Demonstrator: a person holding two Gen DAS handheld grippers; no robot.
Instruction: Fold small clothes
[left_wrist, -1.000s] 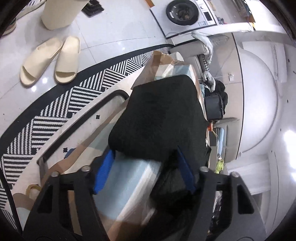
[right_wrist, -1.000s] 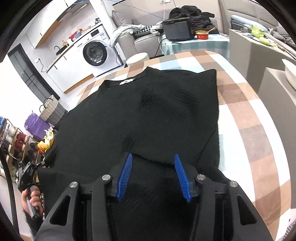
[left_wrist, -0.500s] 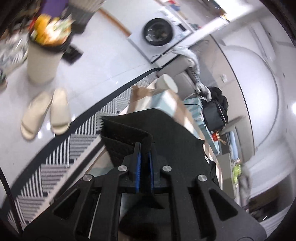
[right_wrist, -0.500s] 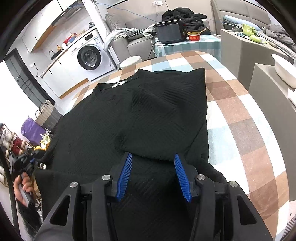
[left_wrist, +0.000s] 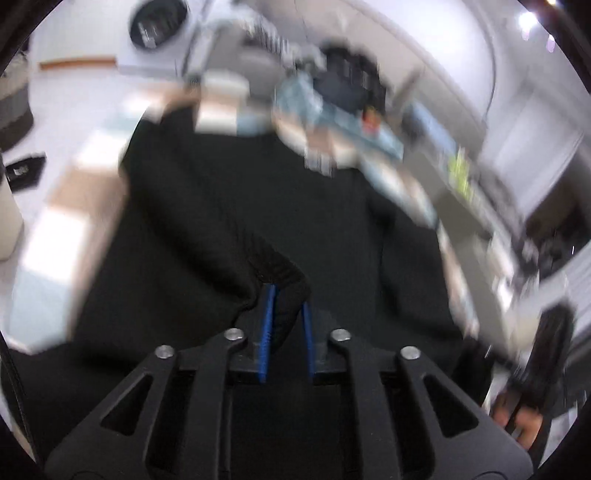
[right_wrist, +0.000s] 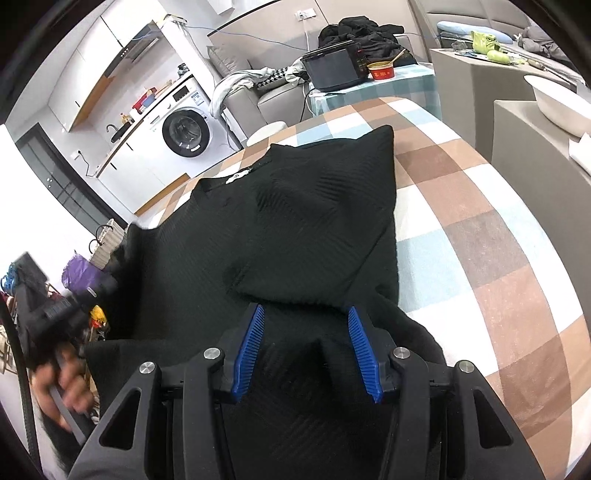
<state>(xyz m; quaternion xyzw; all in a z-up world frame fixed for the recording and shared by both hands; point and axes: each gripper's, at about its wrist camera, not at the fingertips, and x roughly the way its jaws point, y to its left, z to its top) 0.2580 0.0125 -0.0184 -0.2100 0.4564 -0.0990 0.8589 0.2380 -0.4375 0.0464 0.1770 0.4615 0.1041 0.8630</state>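
One black knitted garment (right_wrist: 303, 229) lies spread across a surface (right_wrist: 491, 236) covered in a brown, white and pale blue check cloth. Its weave shows fine diagonal ribs, and one side is already folded over the body, ending in a pointed corner near the far edge. A small white label (right_wrist: 238, 176) sits at the neckline; its writing is too small to read.

The right claw (right_wrist: 304, 349) stands about half open over the near hem. A raised fold of the black knit sits between its two blue pads (right_wrist: 251, 343), which do not seem to press on it.

The left wrist view is heavily blurred. There the left claw (left_wrist: 287, 317) has a narrow gap, its jaws opening, with a fold of the garment (left_wrist: 280, 221) between the two blue pads (left_wrist: 269, 314); the cloth appears to be pinched and lifted there, though the blur leaves that uncertain. In the right wrist view the left claw (right_wrist: 66, 302) shows at the left edge, gripped by a hand (right_wrist: 61, 376).

Behind the surface stand one white washing machine (right_wrist: 184, 129), one black appliance (right_wrist: 334, 68) and one red bowl (right_wrist: 380, 70) with unreadable gold marks.
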